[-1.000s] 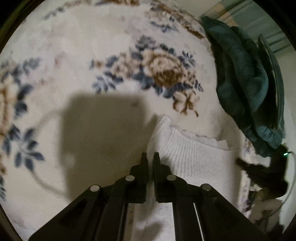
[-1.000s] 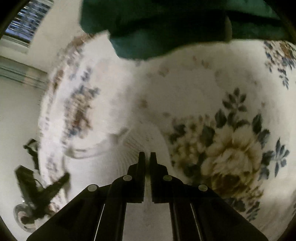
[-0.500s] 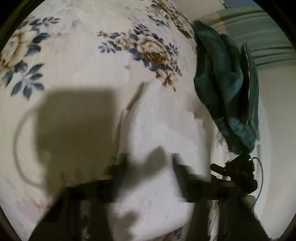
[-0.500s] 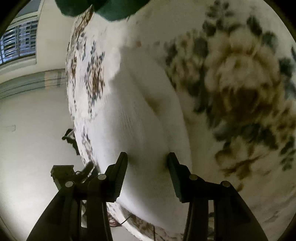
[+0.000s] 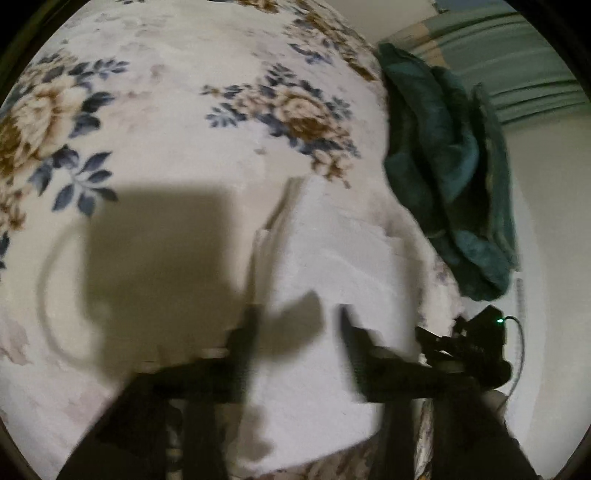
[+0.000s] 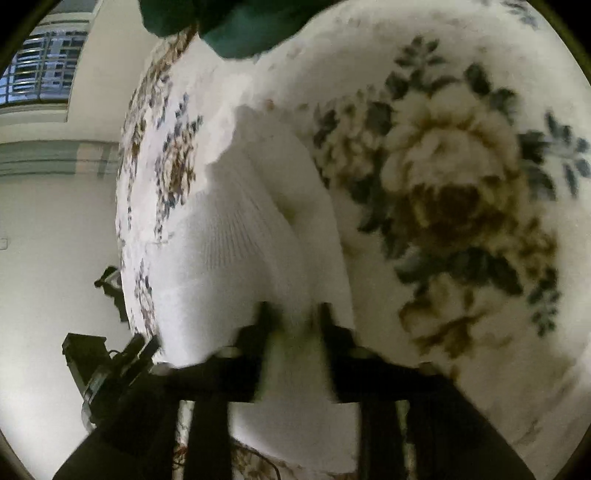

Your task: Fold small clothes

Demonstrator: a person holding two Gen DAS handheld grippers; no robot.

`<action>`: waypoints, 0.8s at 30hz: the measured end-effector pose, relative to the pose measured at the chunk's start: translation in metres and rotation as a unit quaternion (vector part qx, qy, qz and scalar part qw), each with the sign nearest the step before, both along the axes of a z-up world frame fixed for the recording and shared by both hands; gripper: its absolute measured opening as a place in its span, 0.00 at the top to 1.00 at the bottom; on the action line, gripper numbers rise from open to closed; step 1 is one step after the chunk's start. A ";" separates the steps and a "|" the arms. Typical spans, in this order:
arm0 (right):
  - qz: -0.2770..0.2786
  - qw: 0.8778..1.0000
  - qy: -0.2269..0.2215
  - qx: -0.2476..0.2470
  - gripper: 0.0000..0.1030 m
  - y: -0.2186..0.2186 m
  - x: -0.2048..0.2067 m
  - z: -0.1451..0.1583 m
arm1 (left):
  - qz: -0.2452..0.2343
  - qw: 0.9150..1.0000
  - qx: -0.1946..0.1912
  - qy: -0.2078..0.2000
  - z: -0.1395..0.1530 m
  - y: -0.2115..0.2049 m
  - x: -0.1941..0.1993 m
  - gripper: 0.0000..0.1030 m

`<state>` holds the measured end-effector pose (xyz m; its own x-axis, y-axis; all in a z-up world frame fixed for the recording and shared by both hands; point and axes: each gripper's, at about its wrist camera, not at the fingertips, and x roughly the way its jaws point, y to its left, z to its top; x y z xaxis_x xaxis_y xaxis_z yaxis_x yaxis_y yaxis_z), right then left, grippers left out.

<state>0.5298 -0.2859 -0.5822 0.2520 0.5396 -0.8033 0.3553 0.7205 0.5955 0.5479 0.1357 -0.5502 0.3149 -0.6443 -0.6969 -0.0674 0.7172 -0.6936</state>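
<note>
A small white ribbed knit garment [image 5: 332, 266] lies folded on a floral bedspread [image 5: 155, 162]. My left gripper [image 5: 297, 325] is open above the garment's near part, its blurred fingers apart and holding nothing. In the right wrist view the same white garment [image 6: 236, 236] runs away from me. My right gripper [image 6: 293, 314] is open over its near end, with a fold of white cloth showing between the blurred fingers. The right gripper also shows in the left wrist view [image 5: 476, 343] at the bed's right edge.
A dark green garment pile [image 5: 443, 155] lies on the bed's far right corner and shows in the right wrist view [image 6: 236, 26] at the top. The bed edge drops off to a pale floor [image 6: 55, 240]. A barred window [image 6: 40, 70] is upper left.
Both grippers have opened from shut and let go of the white garment, then pulled back and up from it. The garment now lies folded on the bedspread.
</note>
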 end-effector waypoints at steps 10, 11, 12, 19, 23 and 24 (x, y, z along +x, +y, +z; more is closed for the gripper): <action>-0.047 0.999 -0.010 -0.004 0.04 -0.020 -0.030 0.001 | -0.071 0.993 -0.090 0.033 -0.034 -0.002 0.018 0.34; -0.045 0.999 -0.007 0.021 0.04 -0.020 -0.029 -0.010 | -0.082 0.991 -0.095 0.036 -0.039 -0.006 0.019 0.34; -0.039 0.998 -0.003 0.053 0.04 -0.016 -0.025 -0.023 | -0.092 0.990 -0.103 0.039 -0.045 -0.010 0.022 0.34; 0.015 0.989 0.004 0.150 0.00 0.006 0.003 -0.074 | -0.118 0.983 -0.130 0.060 -0.070 -0.033 0.037 0.33; 0.048 0.986 0.011 0.162 0.00 0.026 0.018 -0.077 | -0.104 0.985 -0.133 0.042 -0.065 -0.039 0.040 0.37; 0.054 0.985 0.010 0.162 0.06 0.030 0.019 -0.077 | -0.100 0.986 -0.132 0.035 -0.062 -0.041 0.039 0.55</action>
<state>0.5489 -0.2558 -0.6588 0.1643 0.7912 -0.5890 0.3014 0.5283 0.7938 0.5869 0.0943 -0.6125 0.1210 -0.8503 -0.5122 0.0025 0.5163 -0.8564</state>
